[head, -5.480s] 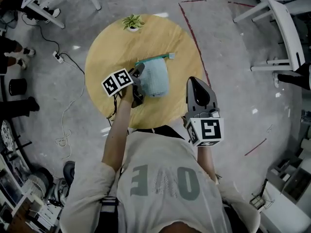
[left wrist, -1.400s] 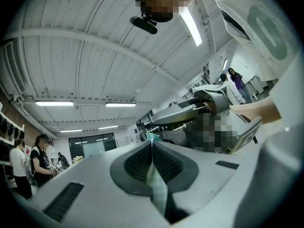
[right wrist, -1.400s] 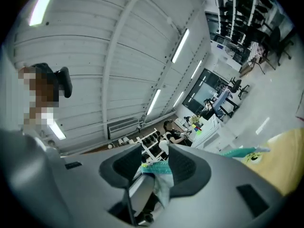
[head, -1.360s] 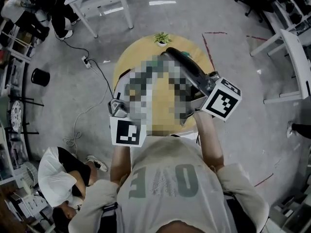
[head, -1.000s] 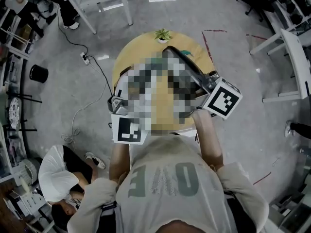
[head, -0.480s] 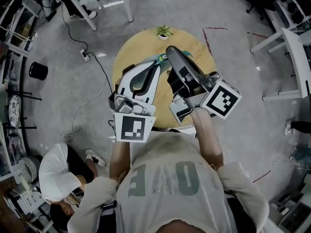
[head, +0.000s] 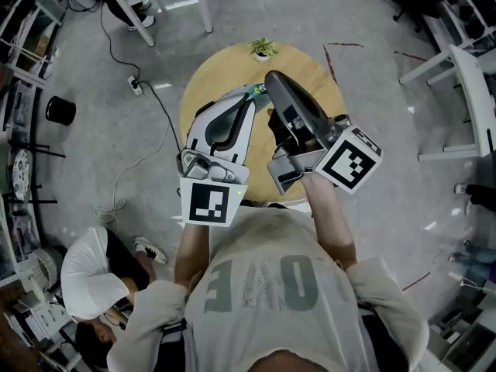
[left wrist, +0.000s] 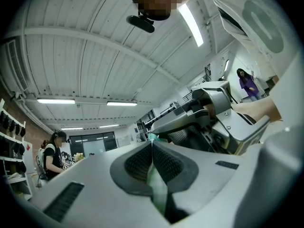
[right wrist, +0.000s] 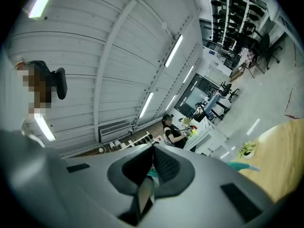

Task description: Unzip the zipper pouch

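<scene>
Both grippers are raised close to my head over the round table. My white left gripper is shut on a strip of the teal zipper pouch, which runs down between its pads. My dark right gripper lies just right of it with its tip at the same spot. In the right gripper view the right gripper is shut on a small grey tab with teal fabric behind it. Only a sliver of the pouch shows in the head view. The rest is hidden by the grippers.
A small potted plant stands at the table's far edge. A cable and power strip lie on the floor to the left. A person crouches at lower left. White tables and chairs stand to the right.
Several seconds ago the pouch lay on the table by the left gripper, with the right gripper apart. Now both are raised together at the pouch. In the last half second almost nothing moved.
</scene>
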The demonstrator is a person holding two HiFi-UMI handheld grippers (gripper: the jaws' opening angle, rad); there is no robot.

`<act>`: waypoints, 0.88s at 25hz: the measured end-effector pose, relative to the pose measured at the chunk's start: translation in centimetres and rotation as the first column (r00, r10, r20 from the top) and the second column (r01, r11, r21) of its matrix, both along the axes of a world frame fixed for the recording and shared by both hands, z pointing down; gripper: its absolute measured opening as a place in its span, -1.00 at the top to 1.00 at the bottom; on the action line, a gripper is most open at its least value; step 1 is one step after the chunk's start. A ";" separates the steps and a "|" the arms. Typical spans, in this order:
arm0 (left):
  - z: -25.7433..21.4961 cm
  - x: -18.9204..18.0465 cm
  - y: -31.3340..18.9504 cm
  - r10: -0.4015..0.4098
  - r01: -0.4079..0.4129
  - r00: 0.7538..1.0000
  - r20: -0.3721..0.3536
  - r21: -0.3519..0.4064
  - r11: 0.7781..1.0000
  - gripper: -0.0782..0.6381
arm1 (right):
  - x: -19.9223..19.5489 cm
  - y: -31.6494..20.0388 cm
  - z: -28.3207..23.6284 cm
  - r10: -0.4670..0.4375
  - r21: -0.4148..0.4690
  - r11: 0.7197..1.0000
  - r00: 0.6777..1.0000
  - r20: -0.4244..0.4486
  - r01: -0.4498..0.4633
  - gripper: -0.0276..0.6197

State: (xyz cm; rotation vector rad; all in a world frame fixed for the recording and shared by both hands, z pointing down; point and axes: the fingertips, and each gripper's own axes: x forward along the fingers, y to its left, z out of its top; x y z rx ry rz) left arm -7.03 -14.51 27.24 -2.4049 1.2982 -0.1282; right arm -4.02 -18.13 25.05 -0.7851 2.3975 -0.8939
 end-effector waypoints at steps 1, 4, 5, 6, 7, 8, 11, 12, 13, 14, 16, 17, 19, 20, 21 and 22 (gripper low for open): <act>0.0 0.0 0.0 0.000 0.000 1.000 -0.005 0.002 1.000 0.70 | 0.0 0.0 0.0 0.001 0.003 1.000 1.000 -0.001 -0.001 0.82; 0.0 -0.1 0.0 0.012 -0.012 1.000 -0.024 0.005 1.000 0.70 | 0.0 0.0 0.1 0.003 0.015 1.000 1.000 -0.004 -0.003 0.82; 0.0 -0.1 0.0 0.017 -0.017 0.999 -0.033 0.004 1.000 0.70 | 0.1 0.0 0.1 0.006 0.019 1.000 1.000 -0.007 -0.006 0.82; 0.0 -0.1 0.0 0.020 -0.020 0.999 -0.042 0.001 1.000 0.70 | 0.1 0.0 0.1 0.010 0.024 1.000 1.000 -0.011 -0.010 0.82; 0.0 -0.1 0.0 0.023 -0.023 0.998 -0.050 -0.001 1.000 0.70 | 0.1 0.0 0.0 0.014 0.028 1.000 1.000 -0.015 -0.013 0.82; 0.0 -0.1 0.0 0.025 -0.025 0.998 -0.055 -0.002 1.000 0.70 | 0.1 0.0 0.1 0.016 0.030 0.999 1.000 -0.017 -0.015 0.82; -0.1 0.0 0.1 0.031 -0.031 0.998 -0.060 -0.002 1.000 0.70 | 0.2 0.0 0.1 0.013 0.025 1.000 1.000 -0.006 -0.013 0.82; -0.1 0.0 0.0 0.031 -0.031 0.998 -0.062 -0.001 1.000 0.70 | 0.2 0.0 0.2 0.013 0.025 1.000 1.000 -0.004 -0.013 0.82; -0.1 -0.1 0.0 0.029 -0.030 0.997 -0.067 -0.004 1.000 0.70 | 0.1 -0.1 0.3 0.016 0.025 1.000 1.000 -0.008 -0.015 0.82; -0.1 -0.2 -0.1 0.027 -0.027 0.996 -0.080 -0.010 1.000 0.70 | 0.0 -0.2 0.5 0.025 0.024 0.999 1.000 -0.016 -0.024 0.82; -0.5 -0.9 -0.1 0.023 -0.027 0.987 -0.162 -0.021 0.999 0.70 | 0.7 -0.9 1.5 0.079 0.003 0.997 0.995 -0.055 -0.079 0.83; -1.1 -1.2 0.0 0.027 -0.030 0.978 -0.209 -0.012 0.999 0.71 | 1.7 -1.5 2.5 0.120 -0.017 0.992 0.990 -0.078 -0.122 0.83; -2.2 -1.7 0.1 0.036 -0.033 0.973 -0.229 0.018 0.999 0.71 | 4.7 -2.5 4.3 0.186 -0.083 0.978 0.980 -0.071 -0.192 0.82; -2.4 -2.0 0.0 0.039 -0.035 0.972 -0.231 0.022 0.999 0.71 | 6.1 -2.8 5.0 0.212 -0.122 0.969 0.976 -0.045 -0.216 0.83; -2.7 -2.4 -0.1 0.040 -0.036 0.969 -0.244 0.024 0.999 0.71 | 7.3 -3.1 5.5 0.240 -0.147 0.959 0.970 -0.029 -0.242 0.83; -2.9 -2.8 -0.3 0.039 -0.032 0.965 -0.258 0.029 0.999 0.70 | 8.2 -3.4 6.0 0.267 -0.156 0.950 0.963 -0.034 -0.269 0.83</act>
